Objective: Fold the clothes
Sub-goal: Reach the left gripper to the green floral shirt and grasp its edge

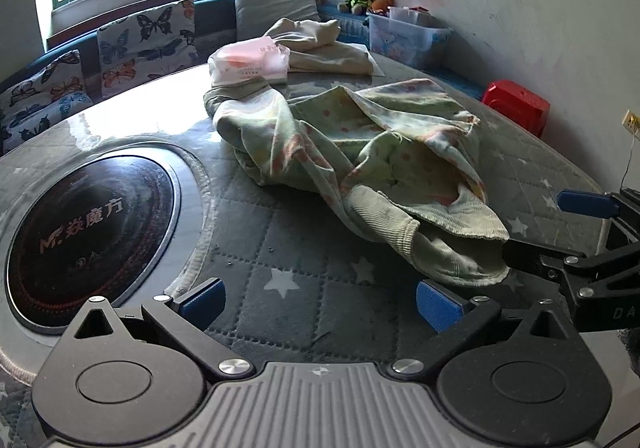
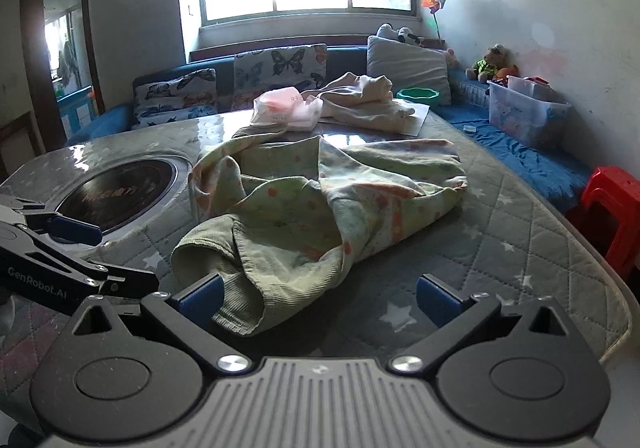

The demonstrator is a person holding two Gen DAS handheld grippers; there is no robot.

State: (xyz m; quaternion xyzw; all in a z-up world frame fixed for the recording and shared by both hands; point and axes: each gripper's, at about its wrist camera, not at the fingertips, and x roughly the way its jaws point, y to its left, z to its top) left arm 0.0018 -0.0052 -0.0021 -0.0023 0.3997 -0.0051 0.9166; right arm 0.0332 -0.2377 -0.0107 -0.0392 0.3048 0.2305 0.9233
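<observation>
Both wide open and empty, left gripper and right gripper low near crumpled green garment heaped mid-table, ribbed cuff seemingly just beside right's inner finger; risk: pinching several bunched layers together, dragging the heap instead of spreading it.
</observation>
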